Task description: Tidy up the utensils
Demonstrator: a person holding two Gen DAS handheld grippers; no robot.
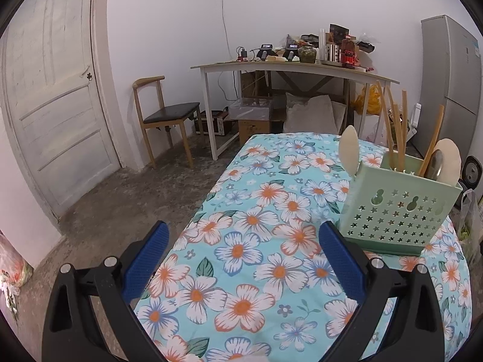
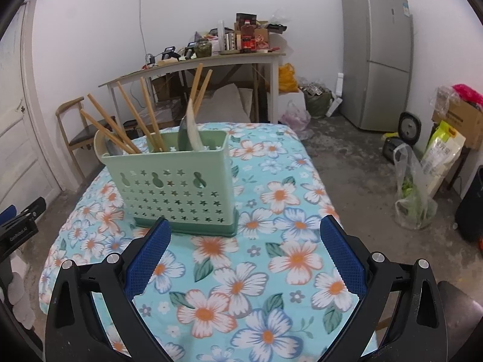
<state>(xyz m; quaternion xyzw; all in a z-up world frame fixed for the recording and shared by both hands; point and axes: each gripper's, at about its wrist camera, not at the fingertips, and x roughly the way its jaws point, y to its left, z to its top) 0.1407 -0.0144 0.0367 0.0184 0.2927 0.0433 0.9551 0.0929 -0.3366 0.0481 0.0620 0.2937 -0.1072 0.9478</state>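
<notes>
A pale green utensil holder [image 1: 395, 211] [image 2: 172, 190] with star cut-outs stands upright on the floral tablecloth [image 1: 256, 241] [image 2: 271, 241]. Several wooden chopsticks [image 2: 132, 123] [image 1: 392, 123], cream spoons [image 1: 347, 150] [image 2: 193, 129] and a metal spoon [image 1: 437, 163] stand in it. My left gripper [image 1: 243, 238] is open and empty, over the cloth to the left of the holder. My right gripper [image 2: 246, 232] is open and empty, just in front of the holder. Part of the left gripper [image 2: 18, 223] shows at the left edge of the right wrist view.
A wooden chair [image 1: 163, 114] and a cluttered white desk [image 1: 289, 69] stand beyond the table. A door [image 1: 51, 90] is at the left, a grey fridge [image 2: 377, 57] at the right. Bags and boxes [image 2: 428, 166] sit on the floor at right.
</notes>
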